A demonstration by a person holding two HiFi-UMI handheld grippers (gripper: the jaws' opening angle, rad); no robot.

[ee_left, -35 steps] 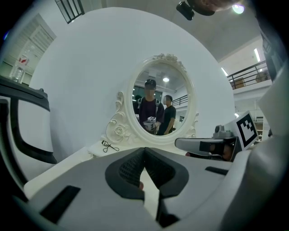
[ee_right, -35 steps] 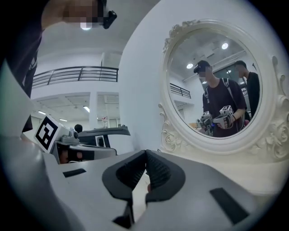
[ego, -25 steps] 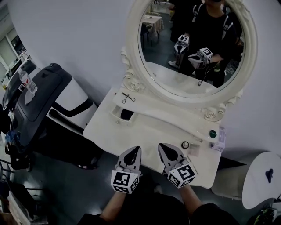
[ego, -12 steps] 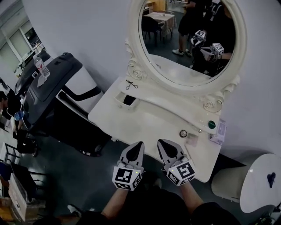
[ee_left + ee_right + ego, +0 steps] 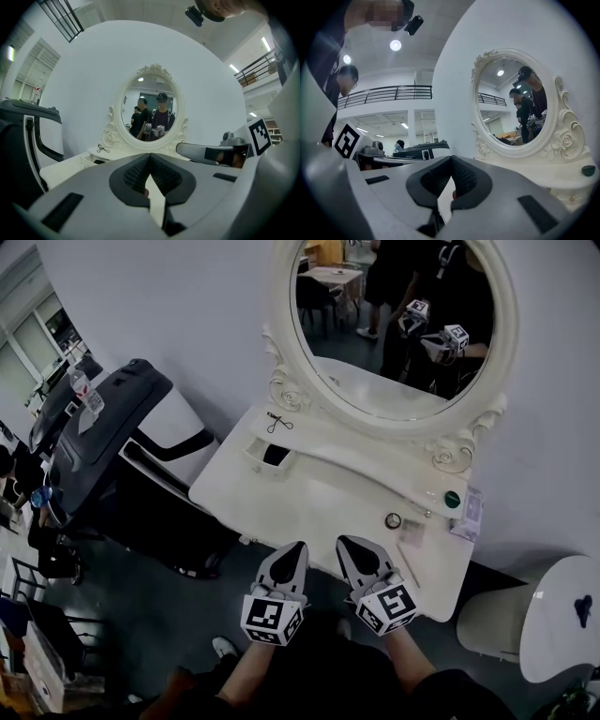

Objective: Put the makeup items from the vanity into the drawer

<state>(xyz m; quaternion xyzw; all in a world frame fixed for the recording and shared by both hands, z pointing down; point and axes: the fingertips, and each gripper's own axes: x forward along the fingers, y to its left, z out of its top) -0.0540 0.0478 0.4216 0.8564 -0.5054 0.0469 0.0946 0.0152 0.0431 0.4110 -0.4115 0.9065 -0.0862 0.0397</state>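
As both point level toward the vanity (image 5: 309, 498) | left tool (image 5: 298, 547): closed | right tool (image 5: 344, 543): closed

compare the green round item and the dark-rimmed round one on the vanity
The green item sits on the raised shelf; the dark-rimmed item lies lower, on the tabletop. The green item is solid-coloured; the dark-rimmed item has a pale centre. Both are small and round.
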